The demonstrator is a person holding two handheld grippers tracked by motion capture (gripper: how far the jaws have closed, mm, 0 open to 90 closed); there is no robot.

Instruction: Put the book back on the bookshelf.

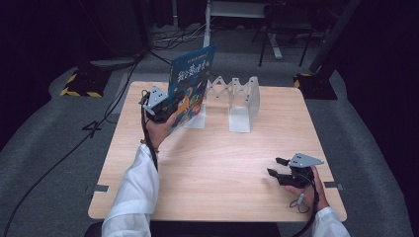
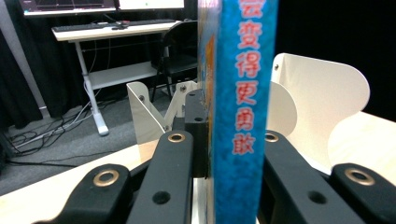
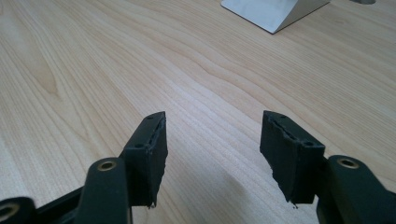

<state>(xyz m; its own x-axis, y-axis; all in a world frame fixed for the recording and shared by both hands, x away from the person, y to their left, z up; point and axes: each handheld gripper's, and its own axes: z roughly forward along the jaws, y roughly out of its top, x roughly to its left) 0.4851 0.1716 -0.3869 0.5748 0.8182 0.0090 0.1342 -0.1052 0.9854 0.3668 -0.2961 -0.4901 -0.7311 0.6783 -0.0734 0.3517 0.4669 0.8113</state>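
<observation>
Blue book clamped upright between left jaws.

High view: from above the near edge, facing forward and down over the whole wooden table.
Left gripper view: level, inches off a blue book, facing the white rack.
Right gripper view: low, close over bare tabletop.
Shared: rack, tabletop.

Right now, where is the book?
High view, far left: the book stands upright, clamped in the left hand-held gripper, beside the white rack.
</observation>
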